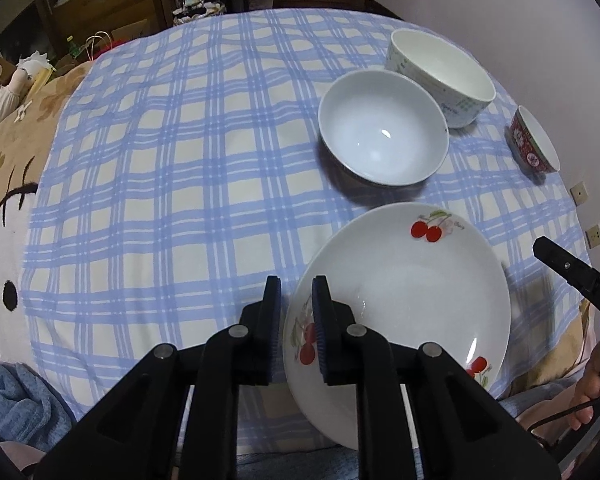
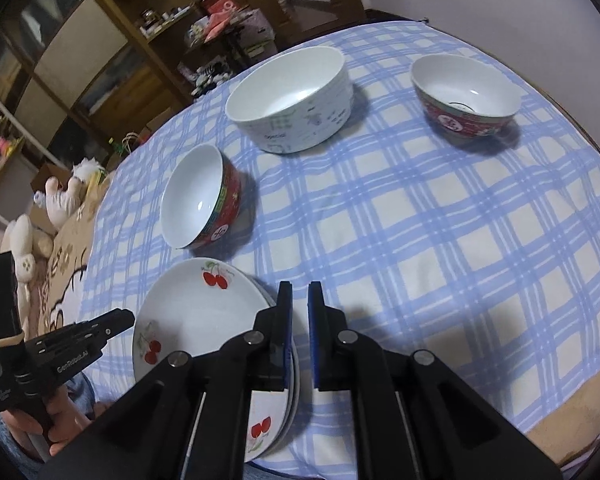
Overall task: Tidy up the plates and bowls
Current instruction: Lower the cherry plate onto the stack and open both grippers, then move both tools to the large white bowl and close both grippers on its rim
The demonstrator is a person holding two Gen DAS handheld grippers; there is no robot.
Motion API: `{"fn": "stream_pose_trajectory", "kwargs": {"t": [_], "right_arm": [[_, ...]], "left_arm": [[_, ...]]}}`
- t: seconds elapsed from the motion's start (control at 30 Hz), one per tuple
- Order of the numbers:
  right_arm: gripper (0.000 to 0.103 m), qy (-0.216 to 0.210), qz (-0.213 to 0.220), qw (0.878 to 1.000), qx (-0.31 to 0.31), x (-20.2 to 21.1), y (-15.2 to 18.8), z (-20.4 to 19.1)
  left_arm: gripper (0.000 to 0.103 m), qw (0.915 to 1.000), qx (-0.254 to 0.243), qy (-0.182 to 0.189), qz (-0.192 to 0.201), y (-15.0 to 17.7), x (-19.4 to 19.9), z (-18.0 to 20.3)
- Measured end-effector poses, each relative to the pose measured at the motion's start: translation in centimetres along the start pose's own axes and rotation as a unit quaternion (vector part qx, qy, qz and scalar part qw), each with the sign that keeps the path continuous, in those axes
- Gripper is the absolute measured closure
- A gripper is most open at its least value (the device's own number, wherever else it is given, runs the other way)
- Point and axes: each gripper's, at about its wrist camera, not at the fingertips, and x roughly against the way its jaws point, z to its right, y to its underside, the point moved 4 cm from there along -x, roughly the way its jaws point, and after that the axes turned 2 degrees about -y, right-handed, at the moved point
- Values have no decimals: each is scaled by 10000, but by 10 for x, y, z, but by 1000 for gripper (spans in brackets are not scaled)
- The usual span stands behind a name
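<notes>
While only the right wrist view shows stacked cherry plates, the left gripper and right gripper stand slightly apart, gripping nothing.

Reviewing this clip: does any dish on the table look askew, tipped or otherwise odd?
Only one thing stands out: the nearer red-patterned bowl, just beyond the cherry plates, appears to lean in the right wrist view, its mouth facing sideways, though fisheye distortion may exaggerate this. The big white bowl and the far red bowl sit upright.
</notes>
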Motion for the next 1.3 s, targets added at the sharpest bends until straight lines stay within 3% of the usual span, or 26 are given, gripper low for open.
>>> {"fn": "stream_pose_trajectory", "kwargs": {"t": [0.23, 0.3, 0.43, 0.5, 0.57, 0.63, 0.67, 0.73, 1.03, 1.3], "right_arm": [[91, 78, 209, 9997, 45, 8, -6, -2], [78, 139, 310, 9994, 78, 11, -9, -2], [64, 216, 483, 9985, 115, 18, -12, -2], [51, 267, 556, 9980, 129, 20, -14, -1], [45, 329, 663, 9972, 138, 25, -18, -1], [38, 368, 744, 9964, 172, 29, -21, -1], [34, 401, 794, 9958, 196, 31, -24, -1], [27, 458, 884, 9947, 247, 35, -29, -1], [9, 563, 1078, 9921, 314, 47, -65, 2], [0, 499, 1405, 9880, 410, 56, -106, 2]], "left_arm": [[84, 9993, -282, 68, 253, -3, 15, 11], [78, 9986, -381, 138, 350, -4, 21, 16], [75, 9966, -508, 53, 639, -11, 33, 20], [66, 9951, -576, -12, 800, -15, 40, 22], [48, 9928, -621, 26, 1027, -20, 49, 23], [37, 9909, -666, 93, 1166, -26, 56, 25], [25, 9904, -691, 120, 1192, -28, 58, 26], [12, 9885, -767, 134, 1296, -35, 62, 29], [9, 9817, -824, 79, 1716, -69, 82, 34], [6, 9742, -790, 44, 2114, -130, 93, 43]]}}
